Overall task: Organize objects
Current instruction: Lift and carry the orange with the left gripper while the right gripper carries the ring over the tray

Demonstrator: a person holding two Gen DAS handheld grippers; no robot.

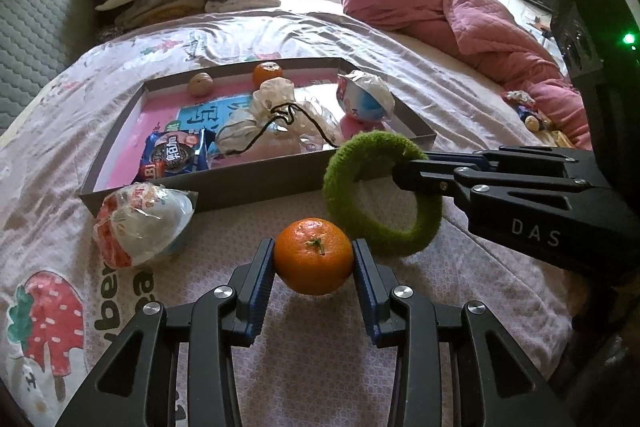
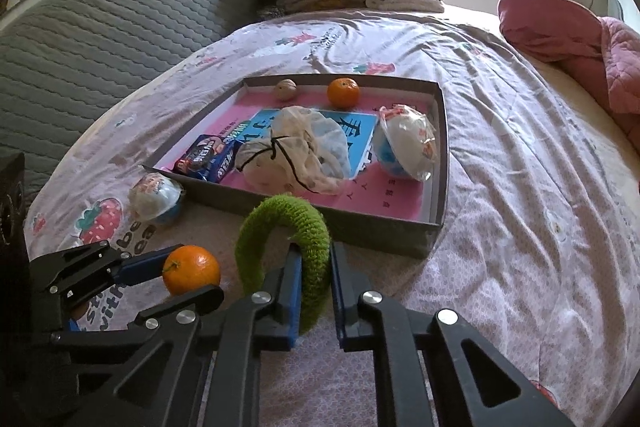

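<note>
The left gripper clamps an orange between its blue pads, just above the bedsheet, stem facing the camera. The right gripper is clenched on a green ring, its pads pinching the ring's band so that the ring stands upright. In the left view the ring hangs at 2 o'clock from the orange, close beside it.

A shallow tray lies on the sheet at 12 o'clock from both grippers, its near wall just behind the ring. Inside it, a second orange and a walnut sit by the far wall, well apart from each other. A mesh bag with a black cord fills the middle, a cookie pack lies at 9 o'clock from it, and a wrapped ball at 3 o'clock. Another wrapped ball rests on the sheet outside the tray, touching its near wall, at 10 o'clock from the held orange.
</note>
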